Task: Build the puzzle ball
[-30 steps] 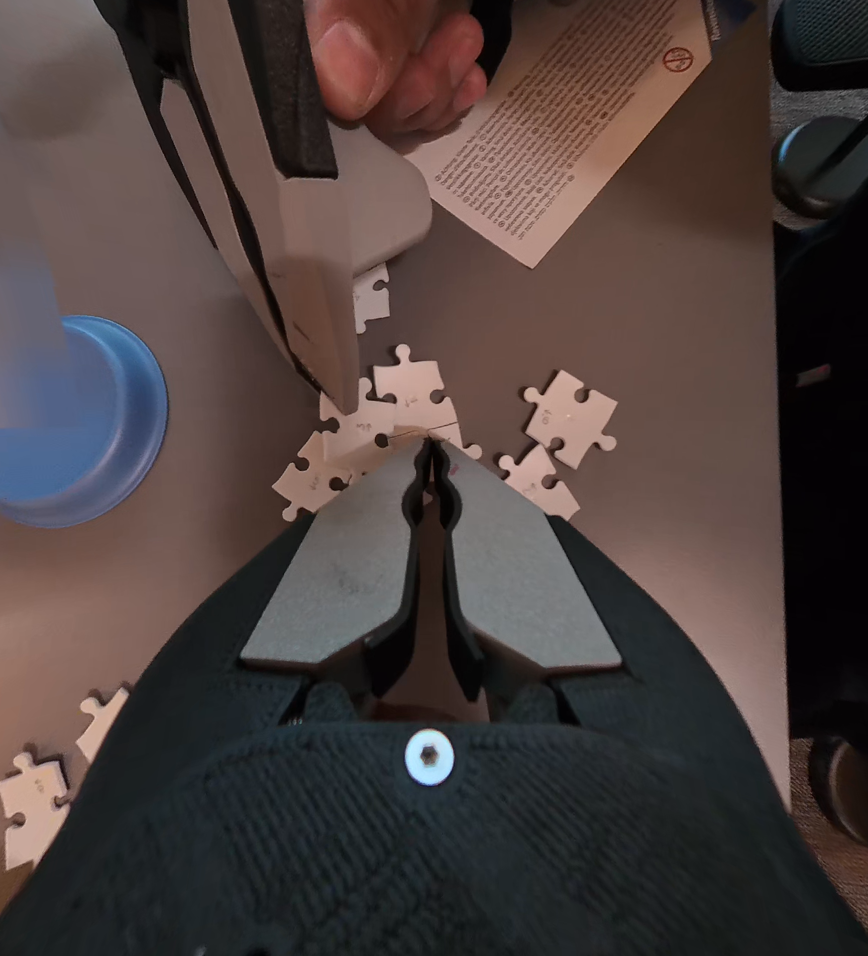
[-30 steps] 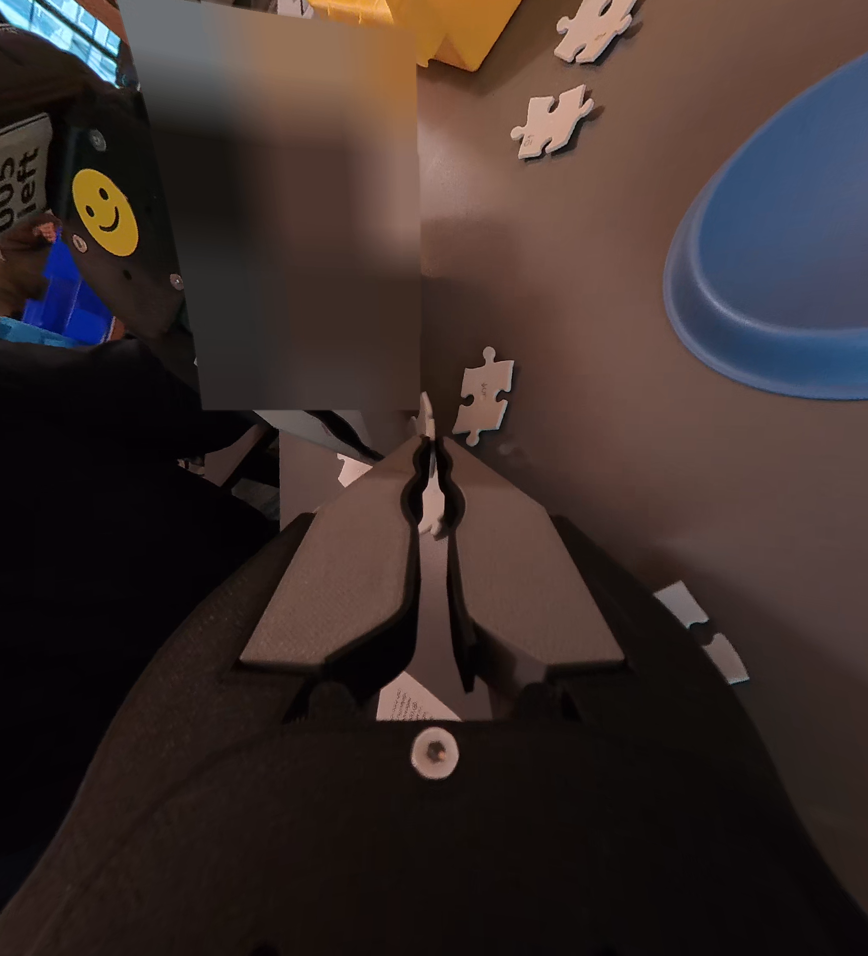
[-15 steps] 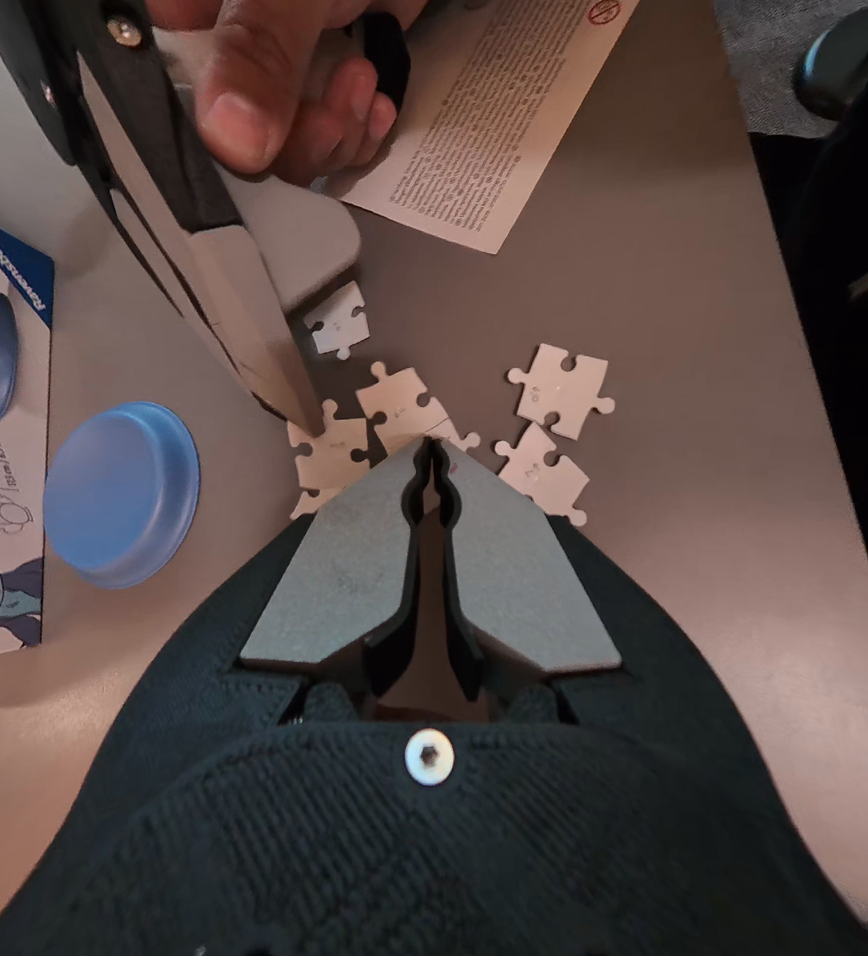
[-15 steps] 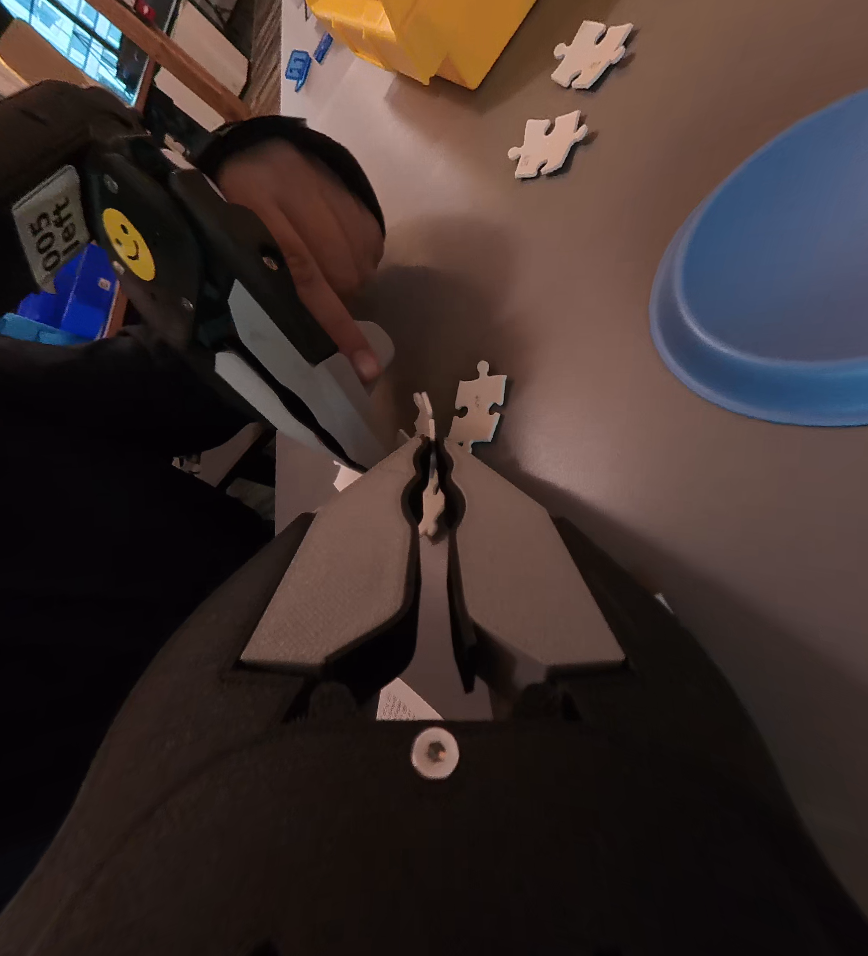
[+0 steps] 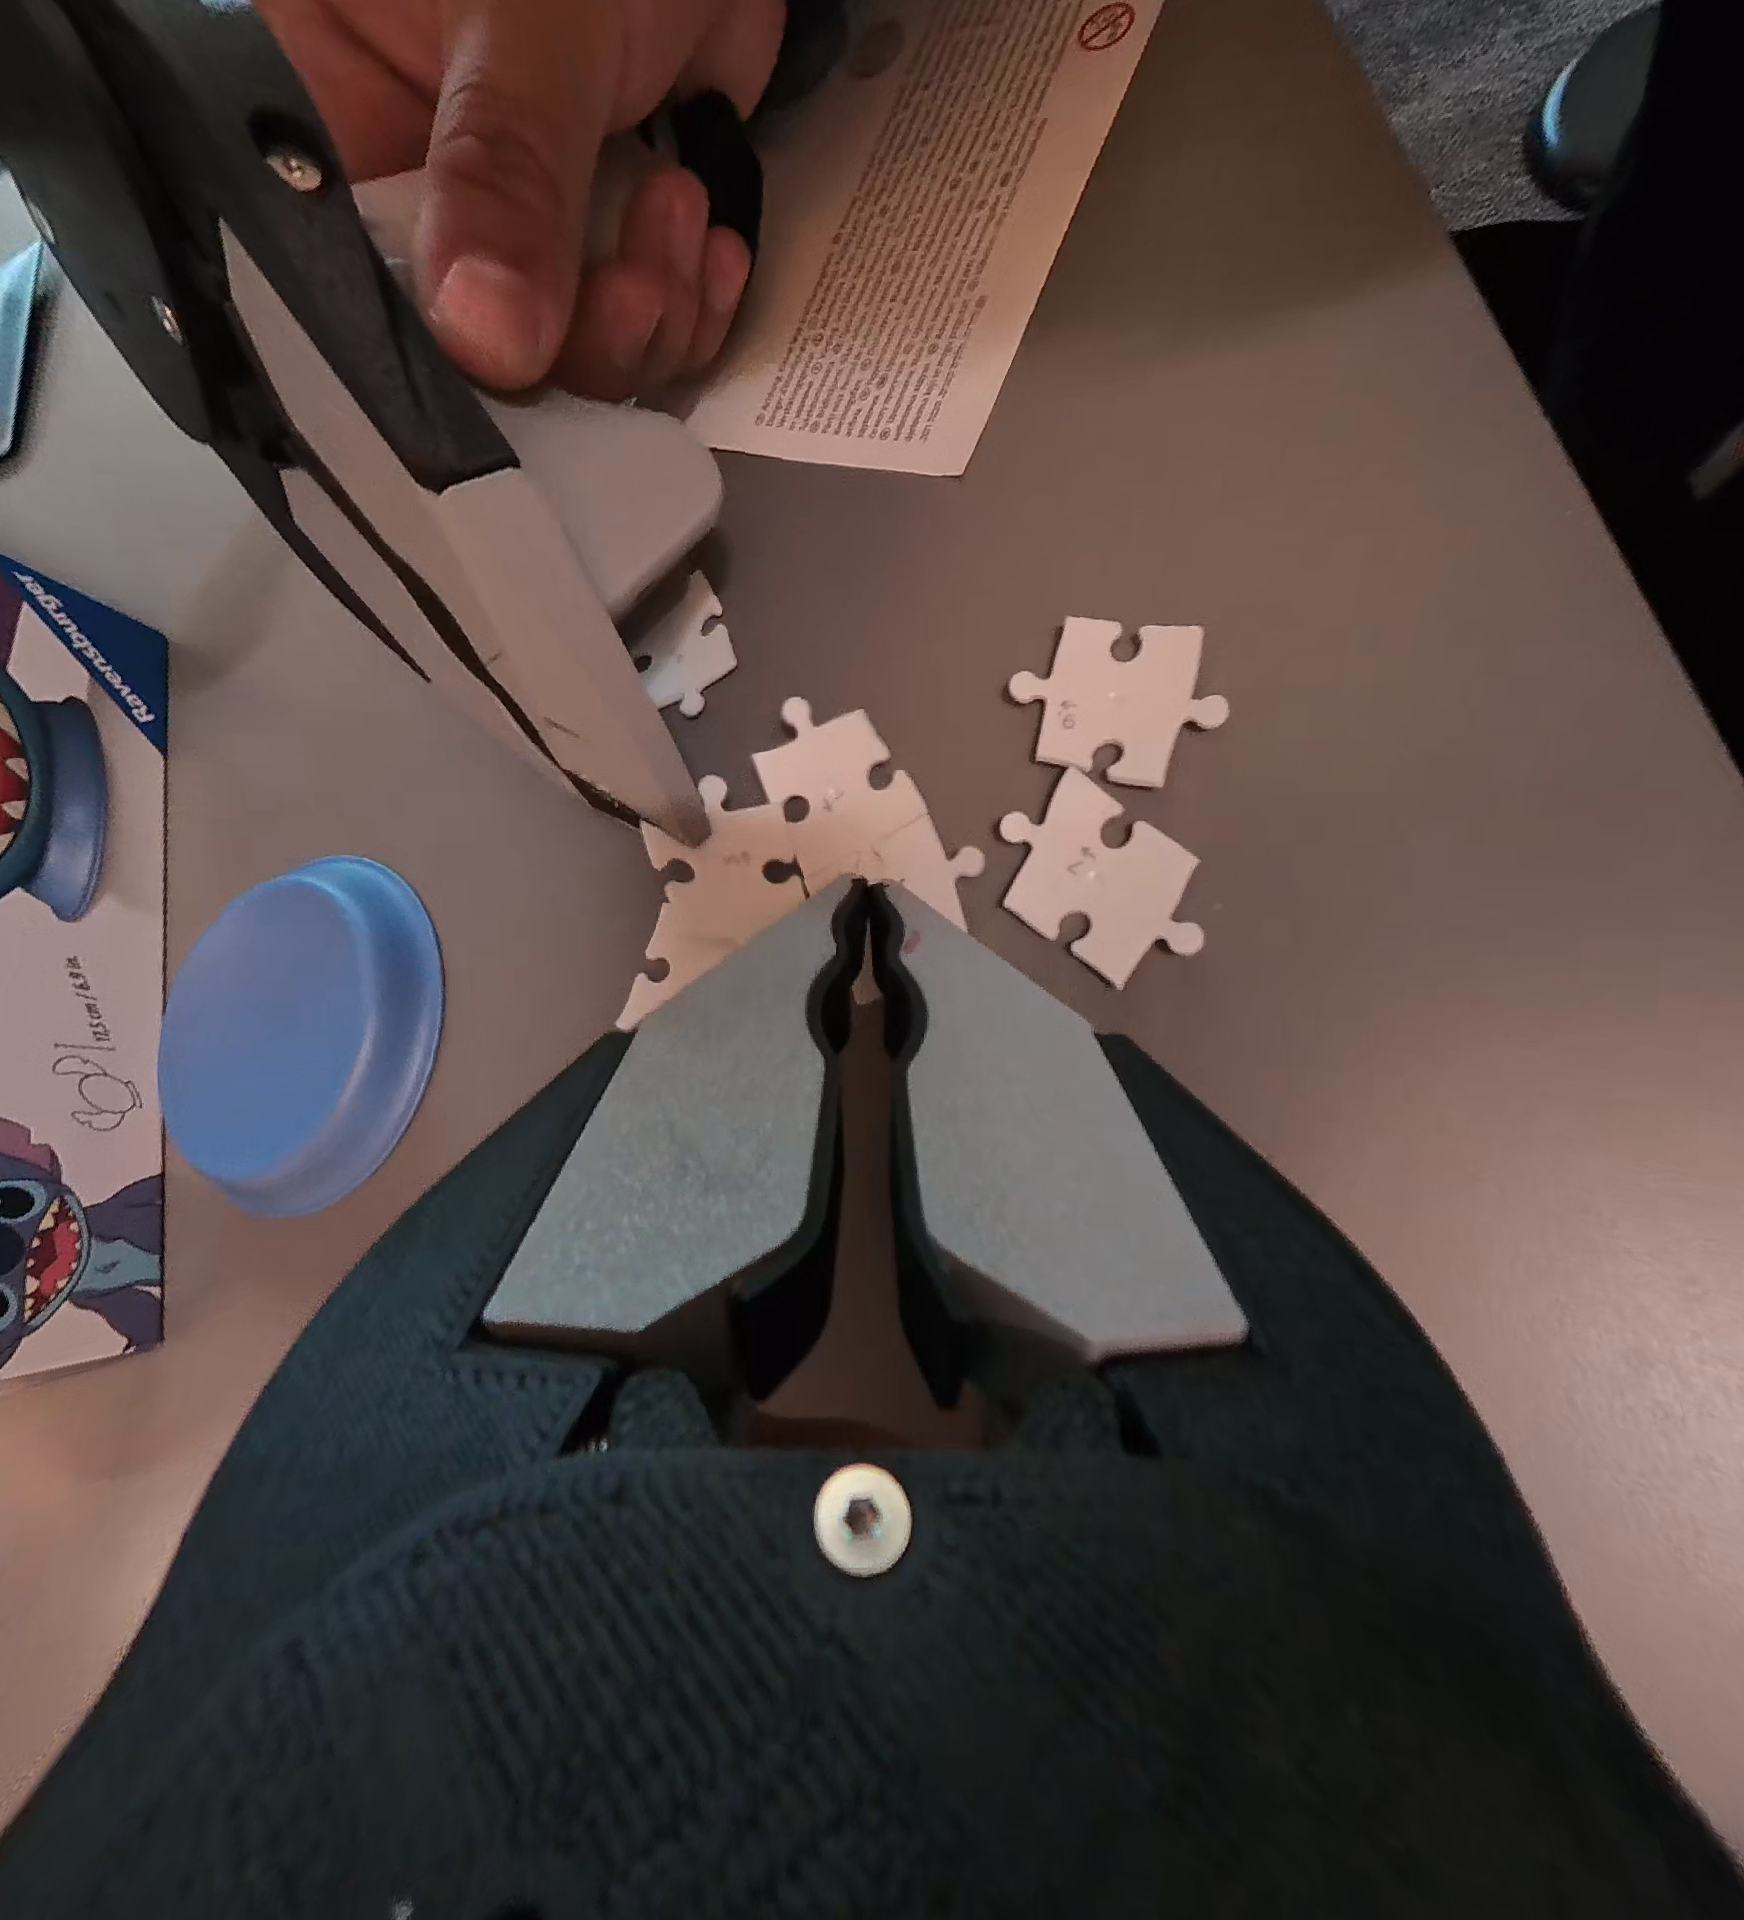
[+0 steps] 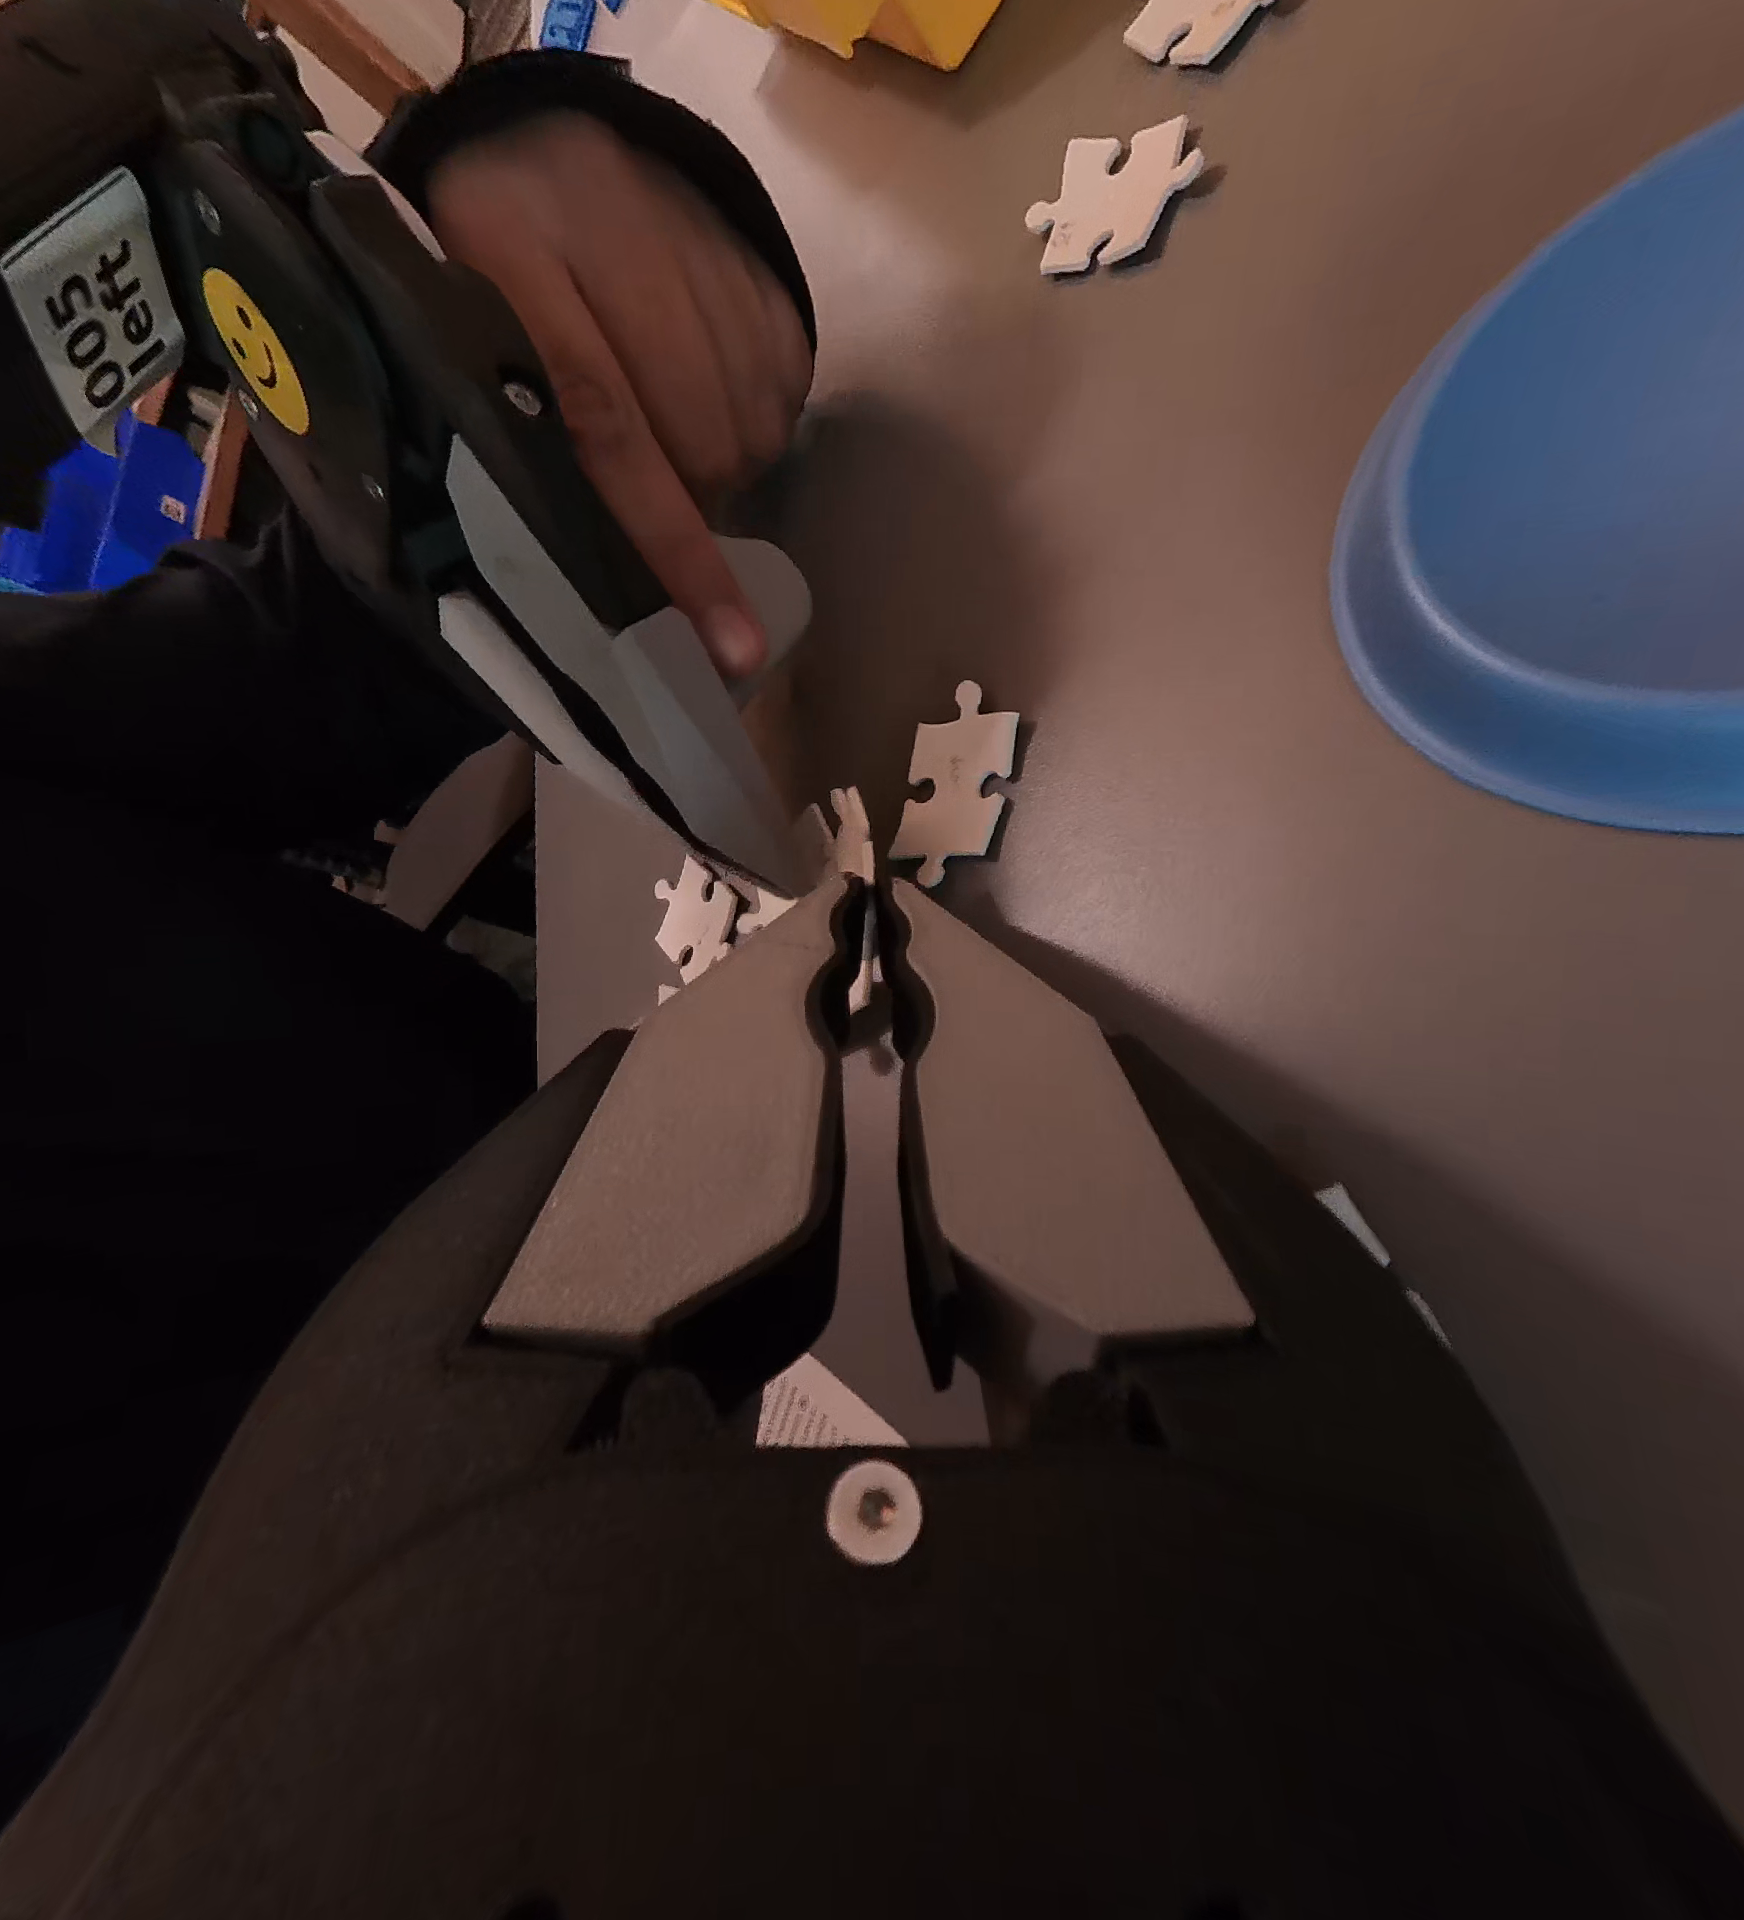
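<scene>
Grey-brown counter (image 5: 1315, 1091) under my jaws, loose white pieces (image 5: 1117, 707) back-side up, blue dish (image 5: 302, 1034) upside down, printed leaflet (image 5: 935, 249), picture box (image 5: 37, 935), yellow bin (image 6: 899, 26) at far edge

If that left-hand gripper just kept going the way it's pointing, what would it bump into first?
Most likely the joined white puzzle pieces right at the tips of the left gripper. Its jaws look shut and seem to be on or touching that cluster already, though depth is hard to judge. The right gripper meets the same cluster from the other side.

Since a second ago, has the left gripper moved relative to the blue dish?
Yes. The blue dish now looks smaller and nearer the centre in the left wrist view, so the left gripper has drawn back from it.
</scene>
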`<state>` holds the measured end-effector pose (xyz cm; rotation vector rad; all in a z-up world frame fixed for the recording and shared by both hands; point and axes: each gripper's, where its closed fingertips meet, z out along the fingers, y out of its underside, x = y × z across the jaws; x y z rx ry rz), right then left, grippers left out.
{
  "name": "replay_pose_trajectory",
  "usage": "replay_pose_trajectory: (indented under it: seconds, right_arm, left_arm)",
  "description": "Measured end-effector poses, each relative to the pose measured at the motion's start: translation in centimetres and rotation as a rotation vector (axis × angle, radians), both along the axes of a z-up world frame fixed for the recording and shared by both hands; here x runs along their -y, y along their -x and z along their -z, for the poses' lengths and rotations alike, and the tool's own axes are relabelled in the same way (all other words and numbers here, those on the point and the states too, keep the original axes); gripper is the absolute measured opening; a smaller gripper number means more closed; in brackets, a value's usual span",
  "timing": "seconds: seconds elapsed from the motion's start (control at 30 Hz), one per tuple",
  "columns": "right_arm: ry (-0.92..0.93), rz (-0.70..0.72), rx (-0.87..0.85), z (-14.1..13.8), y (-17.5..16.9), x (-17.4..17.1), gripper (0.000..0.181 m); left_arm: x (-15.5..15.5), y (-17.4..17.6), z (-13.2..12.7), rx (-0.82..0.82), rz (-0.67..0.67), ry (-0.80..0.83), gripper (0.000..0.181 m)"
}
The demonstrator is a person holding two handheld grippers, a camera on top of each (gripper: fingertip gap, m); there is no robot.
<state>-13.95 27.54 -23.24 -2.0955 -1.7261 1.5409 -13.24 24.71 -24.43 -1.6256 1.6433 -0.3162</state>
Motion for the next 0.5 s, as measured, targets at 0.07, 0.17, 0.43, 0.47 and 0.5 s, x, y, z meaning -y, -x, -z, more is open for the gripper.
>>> replay_pose_trajectory:
  seconds: [0.07,0.17,0.43,0.47,0.5]
  right_arm:
    - [-0.011,0.006,-0.007,-0.2,0.0,-0.1,0.0]
    - [-0.031,0.016,-0.005,-0.2,0.0,-0.2,0.0]
    - [-0.026,0.008,0.019,0.2,-0.4,0.1,0.0]
    - [-0.027,0.009,0.017,0.1,-0.4,0.1,0.0]
    - [-0.028,0.012,0.015,0.0,-0.5,0.0,0.0]
  left_arm:
    - [0.1,0.1,0.0,-0.003,-0.01,0.006,0.0]
    - [0.3,0.4,-0.1,-0.009,-0.023,0.017,0.0]
    - [0.8,0.6,-1.1,0.019,-0.029,0.02,0.0]
    - [0.9,0.7,-1.0,0.015,-0.03,0.024,0.0]
    - [0.8,0.7,-0.8,0.005,-0.032,0.027,0.0]
